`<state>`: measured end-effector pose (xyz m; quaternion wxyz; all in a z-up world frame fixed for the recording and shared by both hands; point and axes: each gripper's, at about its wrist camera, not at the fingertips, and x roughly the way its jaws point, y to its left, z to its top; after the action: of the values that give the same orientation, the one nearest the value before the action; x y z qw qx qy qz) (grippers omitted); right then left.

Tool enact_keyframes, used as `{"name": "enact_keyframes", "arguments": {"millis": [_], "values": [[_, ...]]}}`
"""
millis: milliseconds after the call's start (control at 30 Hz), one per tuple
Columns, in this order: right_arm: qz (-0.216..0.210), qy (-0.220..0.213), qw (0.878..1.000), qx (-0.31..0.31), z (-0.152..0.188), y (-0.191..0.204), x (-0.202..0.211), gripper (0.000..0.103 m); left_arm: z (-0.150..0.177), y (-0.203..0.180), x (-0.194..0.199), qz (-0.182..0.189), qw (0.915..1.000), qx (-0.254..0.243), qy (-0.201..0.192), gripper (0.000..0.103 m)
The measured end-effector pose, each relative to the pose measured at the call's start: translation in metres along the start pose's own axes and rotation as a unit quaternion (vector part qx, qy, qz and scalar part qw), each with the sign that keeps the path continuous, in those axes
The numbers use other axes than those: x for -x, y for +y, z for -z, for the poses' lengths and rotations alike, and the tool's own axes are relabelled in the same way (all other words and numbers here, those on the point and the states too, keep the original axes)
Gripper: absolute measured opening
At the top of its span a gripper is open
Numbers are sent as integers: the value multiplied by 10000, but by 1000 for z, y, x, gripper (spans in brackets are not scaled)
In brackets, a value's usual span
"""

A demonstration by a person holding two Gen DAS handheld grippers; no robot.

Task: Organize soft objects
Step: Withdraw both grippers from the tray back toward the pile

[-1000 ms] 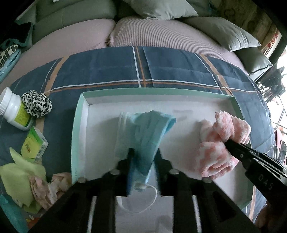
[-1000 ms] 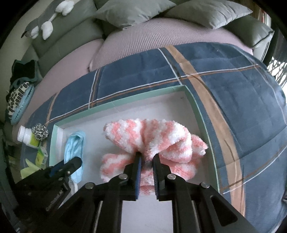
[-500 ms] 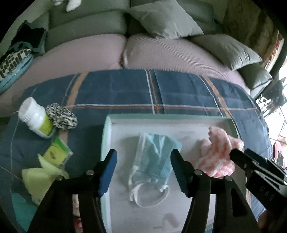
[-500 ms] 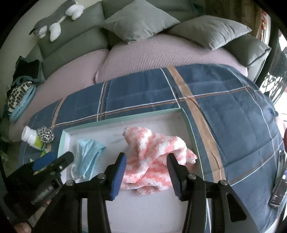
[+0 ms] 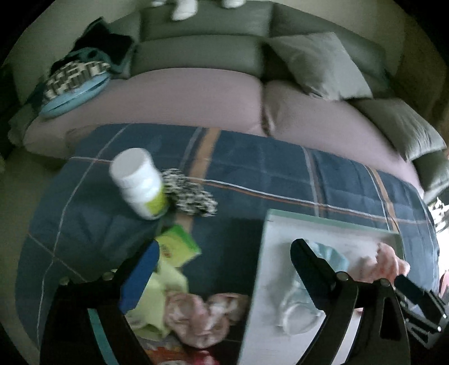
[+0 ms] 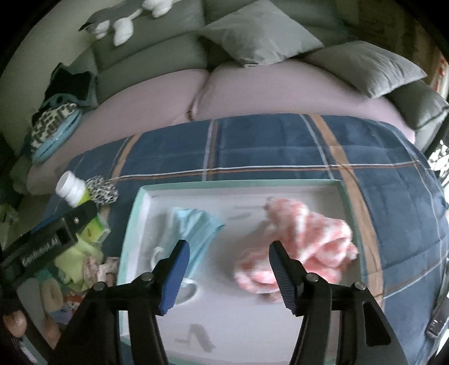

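A green-rimmed white tray (image 6: 146,193) lies on a blue plaid blanket (image 6: 252,146). In it lie a light blue face mask (image 6: 193,227) at the left and a pink-and-white fluffy cloth (image 6: 311,238) at the right. My right gripper (image 6: 228,269) is open and empty above the tray's front. My left gripper (image 5: 224,269) is open and empty, left of the tray (image 5: 269,224), above a yellow-green cloth (image 5: 165,283) and a pink crumpled cloth (image 5: 202,317). A leopard-print scrunchie (image 5: 190,193) lies further back. The mask (image 5: 322,269) shows behind the left gripper's right finger.
A white pill bottle (image 5: 140,182) and a green-yellow small box (image 5: 179,247) lie beside the scrunchie. A sofa with grey cushions (image 6: 258,31) and a plush toy (image 6: 123,16) stands behind. A bag pile (image 6: 53,123) sits on the sofa's left end.
Both grippers opened and let go: the mask and the pink cloth now lie in the tray. Both grippers pulled back, and the left one swung left over the loose items.
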<state>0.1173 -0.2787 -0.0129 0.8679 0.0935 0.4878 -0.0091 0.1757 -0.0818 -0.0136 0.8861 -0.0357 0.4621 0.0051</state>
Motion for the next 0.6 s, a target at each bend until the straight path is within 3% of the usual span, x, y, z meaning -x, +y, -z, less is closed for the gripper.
{"name": "enact_keyframes", "arguments": {"millis": [67,600], "values": [[-67,30,9999,71,1,7,-2,65,0,12,3,-84,9999,119,-67,100],[-546,113,9979,324,8,52,-12,76,13,92,31,-576,9944,786,-411,102]]}}
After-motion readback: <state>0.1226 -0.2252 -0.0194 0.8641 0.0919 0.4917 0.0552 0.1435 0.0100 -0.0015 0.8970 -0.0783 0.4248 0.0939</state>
